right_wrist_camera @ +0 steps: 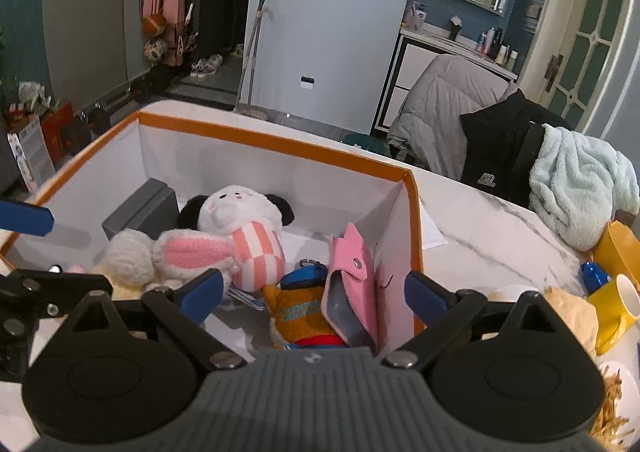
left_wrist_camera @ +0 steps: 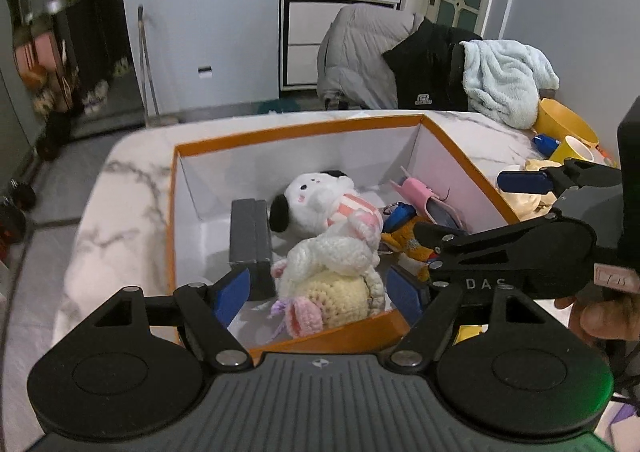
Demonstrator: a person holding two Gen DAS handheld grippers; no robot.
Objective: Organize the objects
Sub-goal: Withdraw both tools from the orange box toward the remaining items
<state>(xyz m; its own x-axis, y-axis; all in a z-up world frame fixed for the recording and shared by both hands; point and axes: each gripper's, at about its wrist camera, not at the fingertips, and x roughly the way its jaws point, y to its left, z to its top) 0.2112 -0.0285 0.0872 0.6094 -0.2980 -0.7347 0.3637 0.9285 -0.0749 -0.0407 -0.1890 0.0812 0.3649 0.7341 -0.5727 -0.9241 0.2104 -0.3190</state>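
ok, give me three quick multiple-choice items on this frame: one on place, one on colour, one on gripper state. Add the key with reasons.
1. Where is the pink phone case?
A. on the marble table
B. inside the orange-rimmed box, against its right wall
C. in a yellow cup

2. What colour are the stripes on the black-eared plush dog?
A. green and white
B. pink and white
C. all black

3. How is the left hand-held gripper?
A. open, above the crocheted bunny
B. shut on the grey case
C. shut on a cup

Key: B, it leans on the wall of the orange-rimmed box; B, its striped outfit shows that; A, its fingers stand apart either side of the crocheted bunny.
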